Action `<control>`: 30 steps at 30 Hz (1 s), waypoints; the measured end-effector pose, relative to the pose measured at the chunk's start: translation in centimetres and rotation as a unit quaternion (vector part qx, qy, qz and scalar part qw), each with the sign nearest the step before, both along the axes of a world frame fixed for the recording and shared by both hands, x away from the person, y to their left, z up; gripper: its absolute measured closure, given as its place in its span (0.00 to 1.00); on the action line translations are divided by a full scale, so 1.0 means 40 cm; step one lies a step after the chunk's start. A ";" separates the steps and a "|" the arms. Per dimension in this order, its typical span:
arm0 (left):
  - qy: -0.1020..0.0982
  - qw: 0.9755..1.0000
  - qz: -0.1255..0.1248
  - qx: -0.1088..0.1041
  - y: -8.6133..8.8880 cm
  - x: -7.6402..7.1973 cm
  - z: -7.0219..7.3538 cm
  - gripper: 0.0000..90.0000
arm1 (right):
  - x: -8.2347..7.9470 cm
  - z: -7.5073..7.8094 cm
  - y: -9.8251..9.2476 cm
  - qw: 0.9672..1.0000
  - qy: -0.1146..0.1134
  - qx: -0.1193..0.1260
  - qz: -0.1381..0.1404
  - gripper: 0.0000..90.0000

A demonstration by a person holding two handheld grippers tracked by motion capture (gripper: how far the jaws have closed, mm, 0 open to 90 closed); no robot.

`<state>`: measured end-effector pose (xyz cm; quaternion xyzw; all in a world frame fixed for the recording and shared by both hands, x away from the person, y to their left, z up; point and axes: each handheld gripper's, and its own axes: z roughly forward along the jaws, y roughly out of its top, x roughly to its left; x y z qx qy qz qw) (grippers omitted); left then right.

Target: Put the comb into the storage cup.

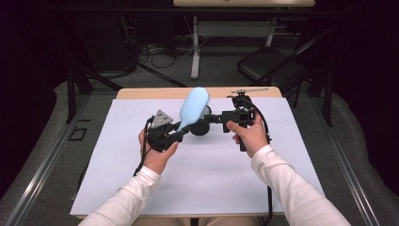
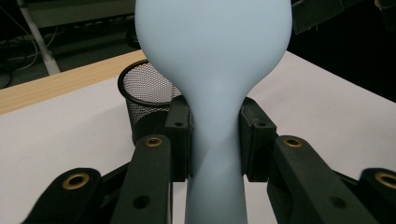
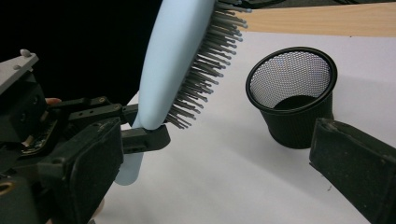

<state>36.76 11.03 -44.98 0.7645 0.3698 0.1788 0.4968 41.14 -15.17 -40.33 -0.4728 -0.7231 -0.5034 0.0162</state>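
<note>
Right now the left gripper (image 1: 176, 133) has its jaws clamped on the narrow neck of a pale blue hairbrush (image 1: 193, 107), the pads pressing the handle from both sides in the left gripper view. The brush is lifted off the white table (image 1: 202, 183), tilted up and away from the person, its bristles (image 3: 205, 70) facing the right-hand side. Just beyond it a black mesh cup (image 3: 292, 95) stands upright on the table, close to the wooden far edge. The right gripper (image 1: 214, 117) points in from the right toward the brush and the cup, its jaws spread wide with nothing between them; the cup sits between its jaws in its own view, but well ahead of them.
</note>
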 end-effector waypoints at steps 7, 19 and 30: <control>0.001 1.000 -0.003 -0.001 -0.003 -0.002 -0.006 0.77 | 0.003 0.006 0.006 1.000 0.005 0.014 0.000 0.03; 0.003 1.000 -0.017 -0.005 -0.019 -0.017 -0.013 0.77 | 0.009 0.008 0.009 1.000 0.013 0.028 0.001 0.06; 0.001 0.999 -0.031 -0.008 -0.033 -0.031 -0.018 0.77 | 0.017 0.007 -0.004 0.999 0.019 0.043 -0.008 0.10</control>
